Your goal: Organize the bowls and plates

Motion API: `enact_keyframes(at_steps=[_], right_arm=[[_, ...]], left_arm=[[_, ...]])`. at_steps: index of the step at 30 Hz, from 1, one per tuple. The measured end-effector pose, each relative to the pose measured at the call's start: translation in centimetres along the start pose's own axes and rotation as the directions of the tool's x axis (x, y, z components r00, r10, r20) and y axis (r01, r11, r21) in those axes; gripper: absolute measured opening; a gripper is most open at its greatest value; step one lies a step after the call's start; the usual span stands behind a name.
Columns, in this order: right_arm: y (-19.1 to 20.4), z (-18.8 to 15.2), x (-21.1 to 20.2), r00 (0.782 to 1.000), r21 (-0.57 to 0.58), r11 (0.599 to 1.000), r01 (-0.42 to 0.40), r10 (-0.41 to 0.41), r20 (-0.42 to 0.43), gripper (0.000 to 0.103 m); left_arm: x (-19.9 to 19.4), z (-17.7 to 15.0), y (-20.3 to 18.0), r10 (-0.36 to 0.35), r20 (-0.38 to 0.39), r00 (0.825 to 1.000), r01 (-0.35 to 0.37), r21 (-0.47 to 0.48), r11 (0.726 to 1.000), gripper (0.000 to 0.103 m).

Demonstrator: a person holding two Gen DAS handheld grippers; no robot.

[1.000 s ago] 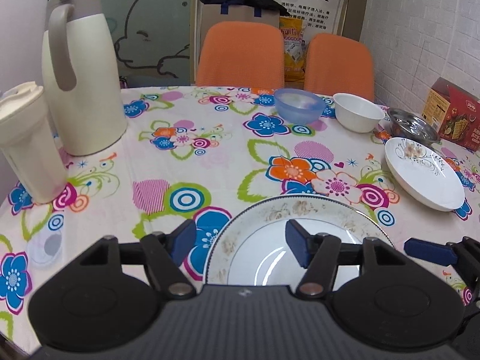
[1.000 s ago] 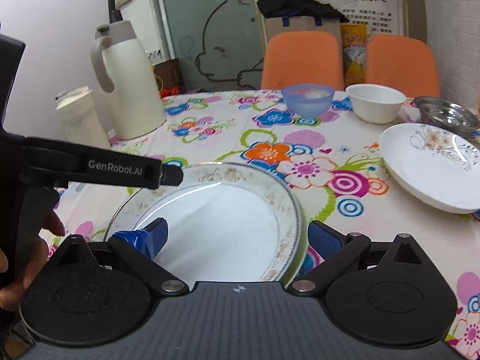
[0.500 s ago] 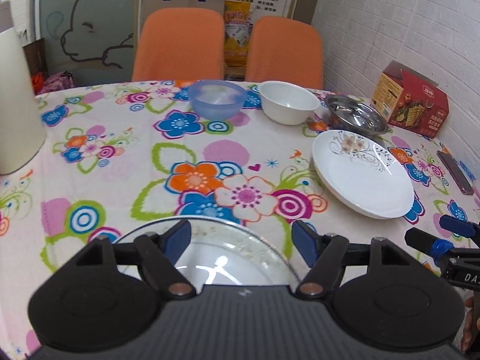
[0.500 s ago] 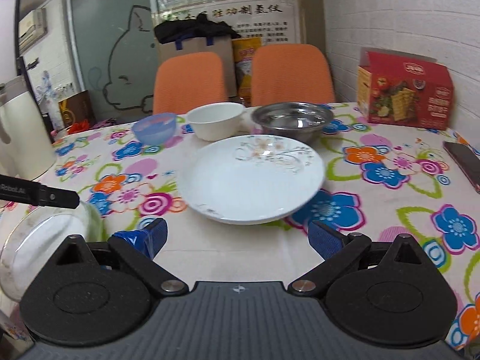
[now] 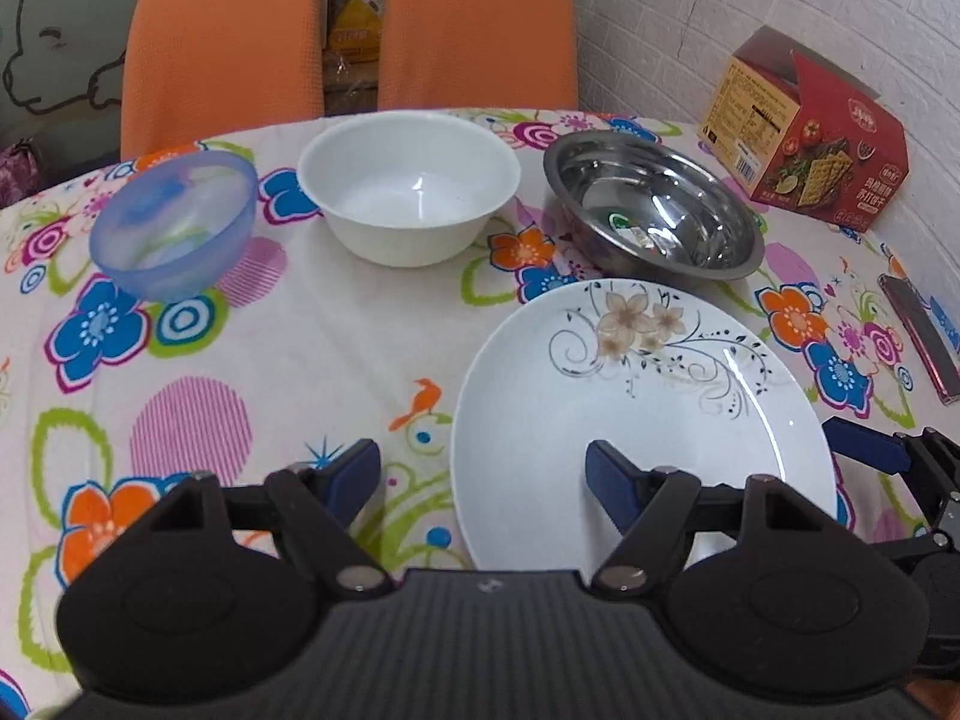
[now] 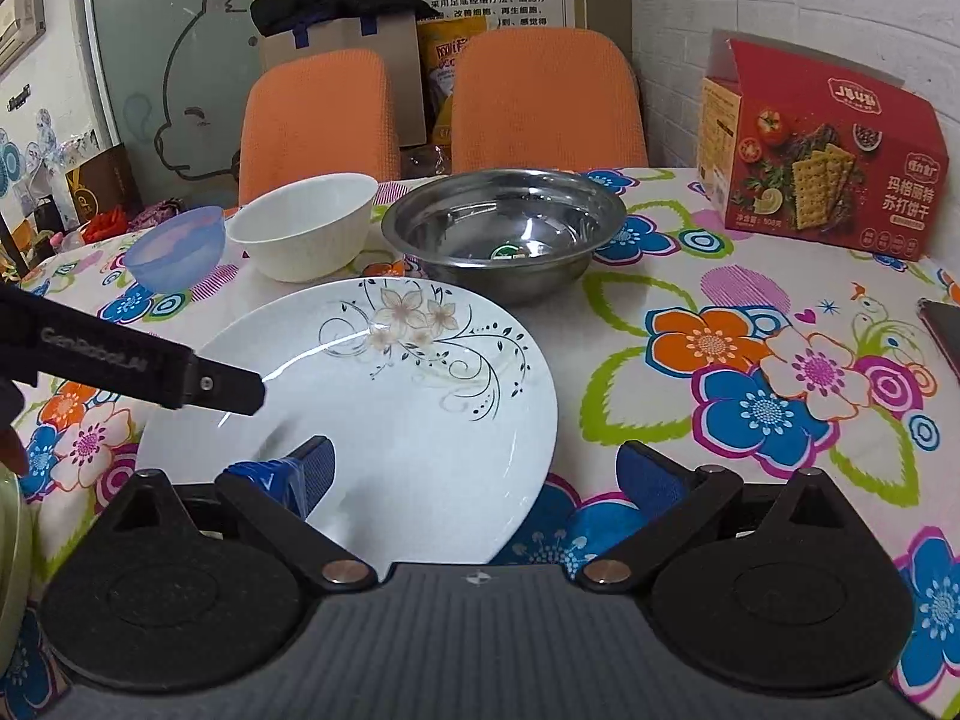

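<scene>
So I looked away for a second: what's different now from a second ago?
Both grippers swung right, from the gold-rimmed plate to the floral plate. The left gripper and right gripper now straddle its near rim, jaws open, nothing gripped. The blue bowl, white bowl and steel bowl stayed put.

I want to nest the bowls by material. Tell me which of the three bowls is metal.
The steel bowl, rightmost in the row, just behind the floral plate. The middle bowl is white, the left one translucent blue.
</scene>
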State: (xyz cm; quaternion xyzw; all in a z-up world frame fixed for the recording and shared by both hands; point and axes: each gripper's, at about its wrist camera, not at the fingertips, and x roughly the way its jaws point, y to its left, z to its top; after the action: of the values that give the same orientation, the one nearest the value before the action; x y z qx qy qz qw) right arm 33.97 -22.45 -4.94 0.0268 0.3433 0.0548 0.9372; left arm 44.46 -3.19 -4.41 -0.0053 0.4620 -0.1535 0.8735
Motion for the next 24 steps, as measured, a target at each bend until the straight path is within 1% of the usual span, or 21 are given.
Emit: enact_keyframes(at_steps=[1,2,5,8,14,15,17,19,20,22,24], right_arm=[[0.1,0.0,0.2,1.000,-0.004,1.000,-0.006,0.006,-0.003,0.088],[0.1,0.0,0.4,1.000,-0.009,1.000,-0.013,0.013,-0.006,0.088],[0.1,-0.1,1.1,0.999,-0.008,0.999,-0.033,0.032,-0.023,0.090],[0.7,-0.2,1.3,1.000,-0.041,0.999,-0.024,0.023,-0.015,0.090],[0.4,-0.7,1.0,0.999,-0.046,0.998,-0.034,0.035,0.016,0.090],[0.5,-0.7,1.0,1.000,-0.041,0.999,-0.027,0.027,0.016,0.090],[0.9,-0.6,0.9,1.000,-0.031,0.999,-0.013,0.014,0.008,0.090],[1.7,-0.8,0.9,0.999,-0.052,0.998,-0.043,0.043,0.004,0.090],[2.4,-1.0,0.8,0.999,-0.069,0.996,-0.051,0.052,0.003,0.091],[3.0,-1.2,0.8,1.000,-0.035,0.999,-0.013,0.013,0.013,0.091],[3.1,-0.9,0.7,1.000,-0.026,1.000,-0.005,0.005,-0.009,0.091]], left_arm=[[0.6,0.1,-0.1,-0.002,-0.009,1.000,0.002,-0.003,1.000,0.073],[0.6,0.2,-0.3,0.007,0.008,1.000,-0.007,0.006,1.000,0.073],[1.0,0.4,-0.7,0.001,0.010,1.000,-0.001,0.021,1.000,0.073],[1.2,0.1,-1.3,0.019,0.017,1.000,-0.020,0.053,0.998,0.073],[1.2,-0.1,-1.5,0.021,0.033,0.999,-0.022,0.045,0.999,0.073],[1.1,-0.2,-1.5,0.020,0.035,0.999,-0.022,0.044,0.999,0.072],[1.0,-0.3,-1.8,0.020,0.041,0.999,-0.022,0.047,0.999,0.065],[0.9,-0.4,-2.3,0.011,0.044,0.999,-0.014,0.061,0.998,0.060],[0.8,-0.5,-2.5,0.020,0.049,0.999,-0.023,0.060,0.998,0.061],[0.7,-0.6,-2.4,0.021,0.046,0.999,-0.023,0.053,0.998,0.060],[0.3,-0.7,-2.4,0.006,0.026,1.000,-0.007,0.037,0.999,0.053]])
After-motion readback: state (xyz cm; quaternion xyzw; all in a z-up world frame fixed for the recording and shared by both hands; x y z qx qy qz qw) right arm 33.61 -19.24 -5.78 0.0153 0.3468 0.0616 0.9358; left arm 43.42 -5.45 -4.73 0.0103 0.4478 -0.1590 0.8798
